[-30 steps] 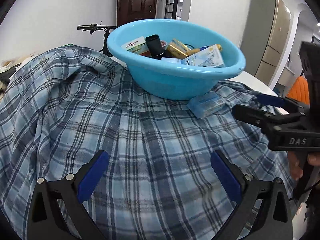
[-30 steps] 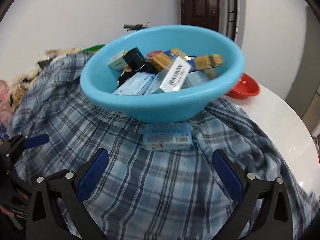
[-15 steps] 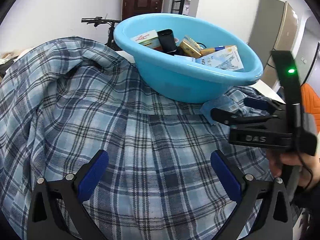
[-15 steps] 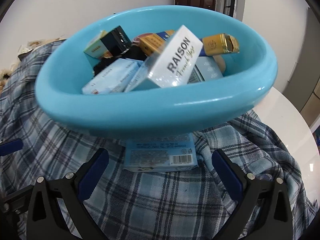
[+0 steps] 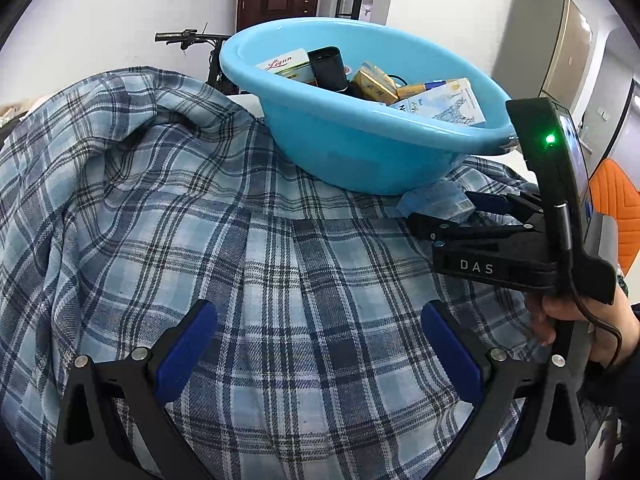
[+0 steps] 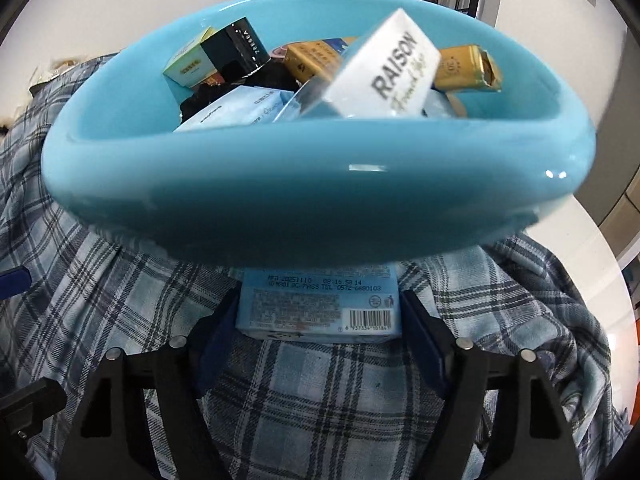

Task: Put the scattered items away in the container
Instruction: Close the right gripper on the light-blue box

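A light blue basin [image 5: 360, 148] [image 6: 312, 200] full of small boxes stands on a blue plaid cloth [image 5: 200, 240]. A pale blue tissue pack [image 6: 320, 308] [image 5: 434, 200] lies on the cloth against the basin's foot. My right gripper [image 6: 320, 336] [image 5: 444, 214] has its fingers on both sides of the pack, closed against it. My left gripper [image 5: 316, 344] is open and empty, low over the cloth in front of the basin.
The basin holds a white RAISON box [image 6: 384, 76], gold packs [image 6: 464, 68], a black box [image 6: 236, 48] and more. A white table top [image 6: 576, 280] shows to the right of the cloth. A bicycle handlebar [image 5: 180, 36] and a door stand behind.
My right gripper moved forward to the tissue pack and its fingers closed in on both sides of it. The left gripper stayed open and shifted slightly.
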